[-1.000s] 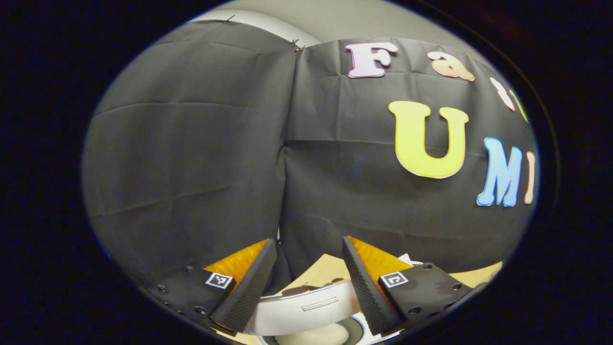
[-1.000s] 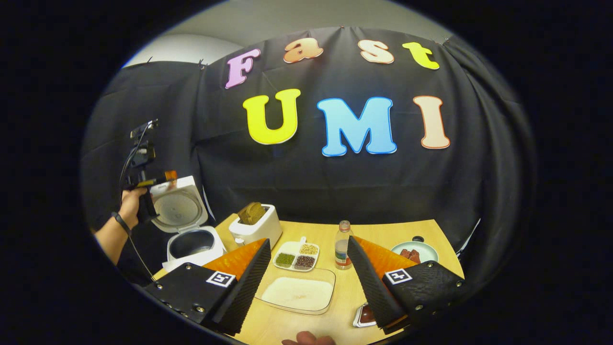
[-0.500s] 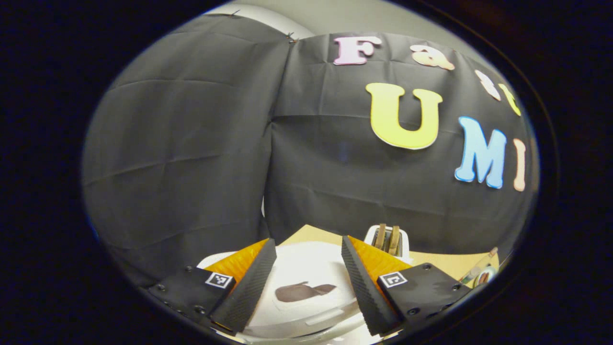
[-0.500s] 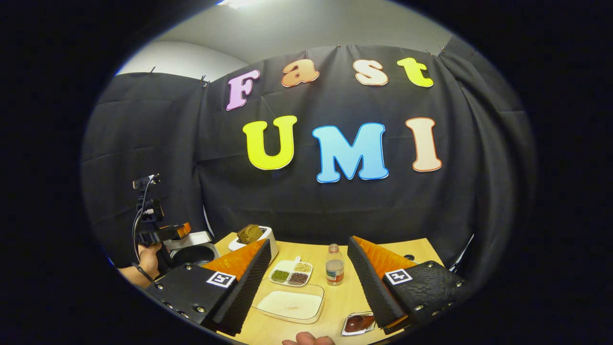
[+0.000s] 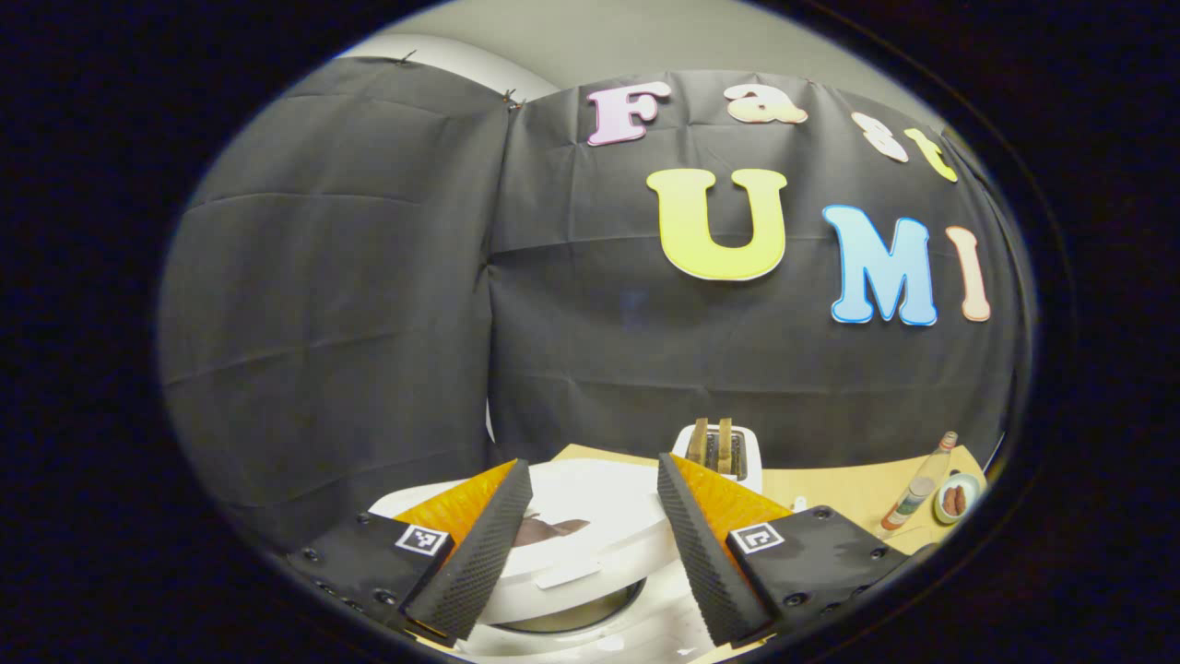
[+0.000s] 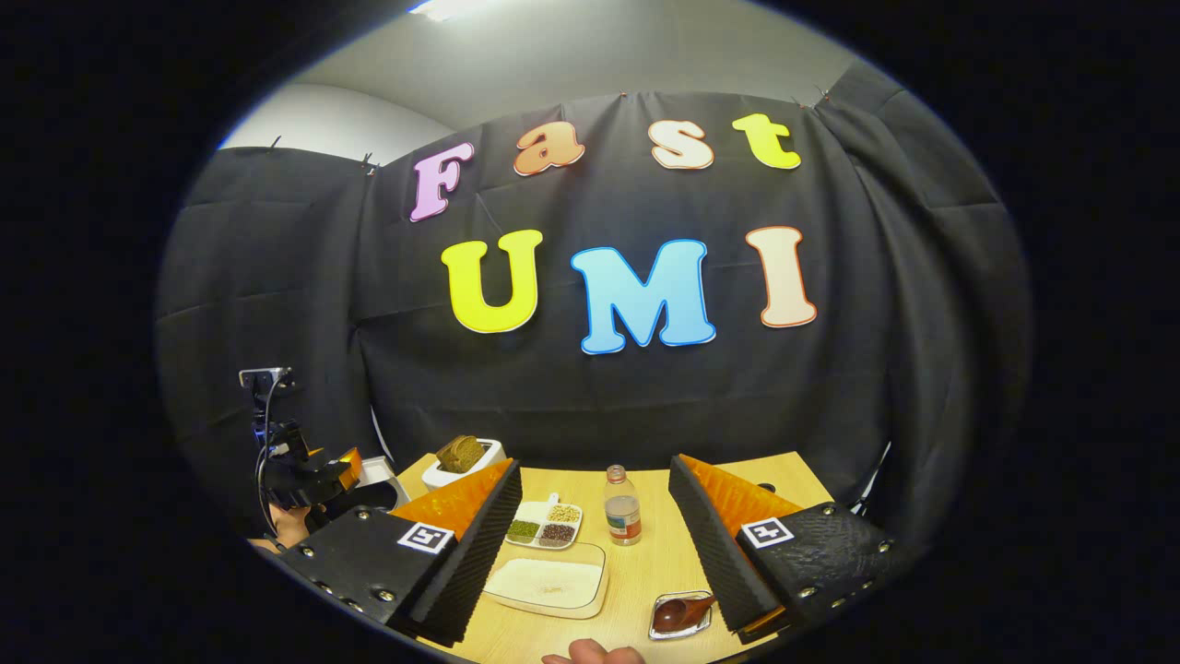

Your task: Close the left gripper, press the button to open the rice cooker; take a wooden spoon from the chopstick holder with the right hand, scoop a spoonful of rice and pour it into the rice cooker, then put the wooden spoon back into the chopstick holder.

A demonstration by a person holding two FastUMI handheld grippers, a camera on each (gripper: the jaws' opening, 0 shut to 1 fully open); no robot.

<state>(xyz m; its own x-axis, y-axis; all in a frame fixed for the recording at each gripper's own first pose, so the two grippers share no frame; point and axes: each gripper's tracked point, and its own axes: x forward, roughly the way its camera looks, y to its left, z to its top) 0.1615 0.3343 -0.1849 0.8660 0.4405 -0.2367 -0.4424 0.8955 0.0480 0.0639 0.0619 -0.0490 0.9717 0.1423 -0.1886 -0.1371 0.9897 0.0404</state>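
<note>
Down at the bottom of the left gripper view, my left hand-held gripper [image 5: 590, 544] has its jaws spread apart with nothing between them, sitting right over the white rice cooker [image 5: 590, 526]. Its lid looks nearly down, just a thin gap above the pot rim. Behind it on the bench [image 5: 830, 489] I see a toaster [image 5: 719, 452] with bread in the slots, and a bottle [image 5: 917, 480] off to the right.

Over in the right gripper view, my right hand-held gripper [image 6: 595, 553] is wide apart too, holding nothing, up above the bench. Between its fingers sit a clear tray of rice [image 6: 546, 586], a divided dish of beans [image 6: 544, 526] and the bottle. A wooden spoon [image 6: 682, 611] lies in a small metal tray near the right finger. Can't make out the chopstick holder.
</note>
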